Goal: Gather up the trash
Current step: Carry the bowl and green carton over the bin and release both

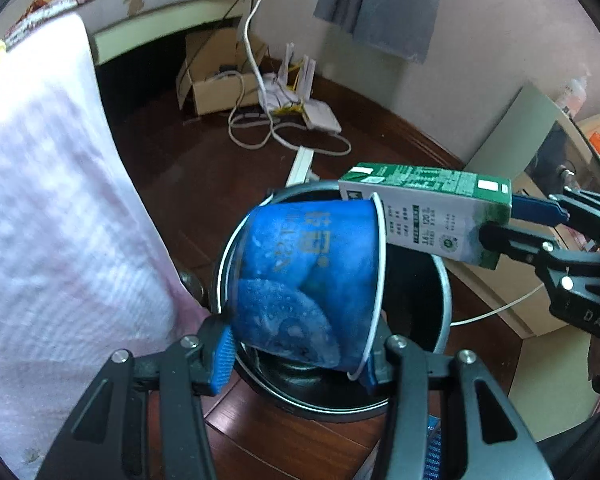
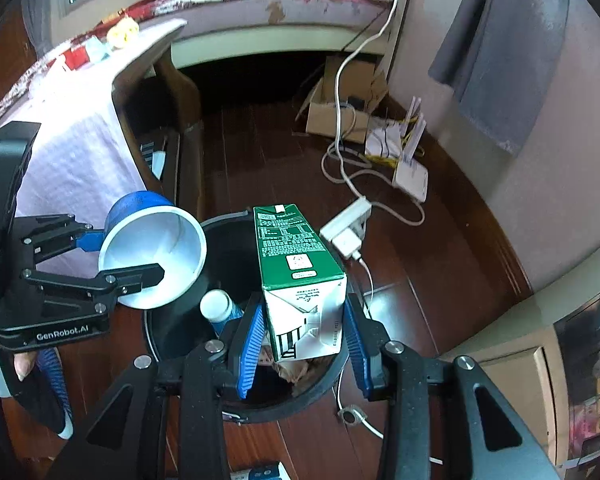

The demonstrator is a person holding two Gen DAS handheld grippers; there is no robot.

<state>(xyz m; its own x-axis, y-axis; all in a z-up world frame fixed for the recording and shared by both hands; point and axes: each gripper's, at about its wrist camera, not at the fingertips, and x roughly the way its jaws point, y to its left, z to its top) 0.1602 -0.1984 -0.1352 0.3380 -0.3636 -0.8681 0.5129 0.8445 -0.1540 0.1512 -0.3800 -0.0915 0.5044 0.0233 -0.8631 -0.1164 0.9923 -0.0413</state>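
Note:
My left gripper is shut on a blue paper cup, held tilted over the black round trash bin. The cup's white inside shows in the right wrist view, with the left gripper beside it. My right gripper is shut on a green and white milk carton, held over the bin. In the left wrist view the carton touches the cup's rim, with the right gripper behind it. A white-capped bottle and crumpled paper lie in the bin.
A table with a pink cloth stands left of the bin. A white power strip, cables, a router and a cardboard box lie on the dark wood floor. A cabinet stands at the right.

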